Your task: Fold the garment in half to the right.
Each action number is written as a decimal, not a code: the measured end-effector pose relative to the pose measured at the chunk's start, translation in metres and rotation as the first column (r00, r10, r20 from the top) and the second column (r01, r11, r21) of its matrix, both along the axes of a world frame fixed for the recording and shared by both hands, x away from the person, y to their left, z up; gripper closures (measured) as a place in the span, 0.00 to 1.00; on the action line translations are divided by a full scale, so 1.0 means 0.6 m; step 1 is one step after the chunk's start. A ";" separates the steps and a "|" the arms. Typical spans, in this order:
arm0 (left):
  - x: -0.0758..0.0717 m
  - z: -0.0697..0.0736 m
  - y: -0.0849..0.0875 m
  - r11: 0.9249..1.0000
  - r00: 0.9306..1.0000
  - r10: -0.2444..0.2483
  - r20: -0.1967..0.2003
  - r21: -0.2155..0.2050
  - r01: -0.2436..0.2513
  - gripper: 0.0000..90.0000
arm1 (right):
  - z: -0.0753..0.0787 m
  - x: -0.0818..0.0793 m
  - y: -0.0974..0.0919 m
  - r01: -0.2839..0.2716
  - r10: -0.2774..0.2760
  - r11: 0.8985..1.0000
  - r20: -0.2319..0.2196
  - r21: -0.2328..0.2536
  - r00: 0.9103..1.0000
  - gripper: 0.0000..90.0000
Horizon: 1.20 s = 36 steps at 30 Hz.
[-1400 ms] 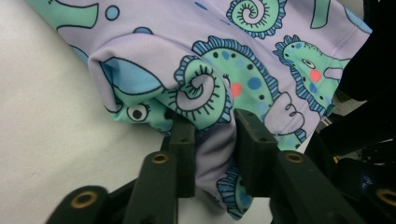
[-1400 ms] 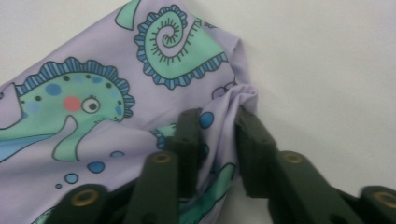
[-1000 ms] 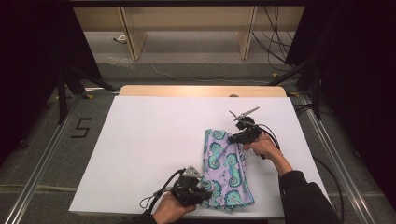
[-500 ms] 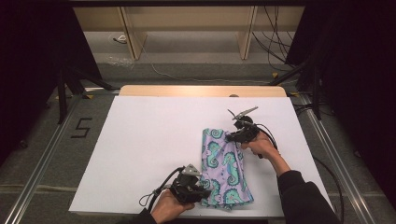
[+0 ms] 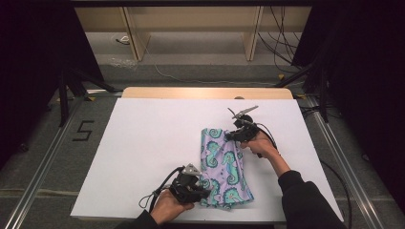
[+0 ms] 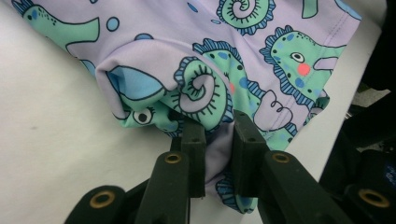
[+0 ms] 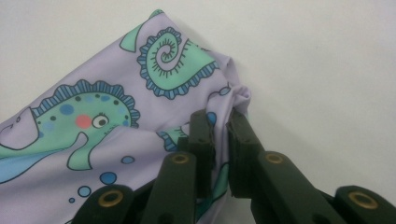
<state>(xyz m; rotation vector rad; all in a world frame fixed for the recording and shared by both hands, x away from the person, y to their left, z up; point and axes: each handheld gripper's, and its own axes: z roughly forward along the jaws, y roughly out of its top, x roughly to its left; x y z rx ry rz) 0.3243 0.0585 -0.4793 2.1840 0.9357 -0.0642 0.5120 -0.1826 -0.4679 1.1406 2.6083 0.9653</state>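
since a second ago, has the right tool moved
No. In the high view the right tool sits at the same spot near the table's far right part, shut on the cloth's far corner.

Smooth stretchy printed cloth point(image 5: 224, 167) on matt white table point(image 5: 143, 143).

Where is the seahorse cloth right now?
In the high view the seahorse cloth lies on the right half of the white table, toward its near edge. The left gripper pinches its near corner; the right gripper pinches its far one.
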 end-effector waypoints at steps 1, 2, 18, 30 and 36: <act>0.002 0.000 0.002 1.000 1.000 0.001 -0.001 0.002 -0.001 0.86 | -0.001 0.003 0.004 0.002 -0.002 1.000 0.001 0.002 1.000 0.92; 0.004 0.001 0.004 1.000 1.000 0.002 0.000 0.005 -0.002 0.86 | -0.002 0.004 0.006 0.002 -0.002 1.000 0.000 0.002 1.000 0.92; 0.046 0.003 0.044 0.998 0.999 0.050 0.002 0.033 -0.050 0.86 | -0.006 0.052 0.050 0.002 -0.002 1.000 -0.006 0.006 1.000 0.92; 0.069 0.002 0.065 0.997 0.997 0.073 0.002 0.031 -0.073 0.86 | -0.006 0.080 0.077 0.015 -0.015 1.000 -0.008 -0.011 1.000 0.92; 0.077 0.002 0.071 0.996 0.997 0.079 0.001 0.035 -0.079 0.86 | -0.005 0.087 0.086 0.016 -0.016 1.000 -0.004 -0.020 1.000 0.92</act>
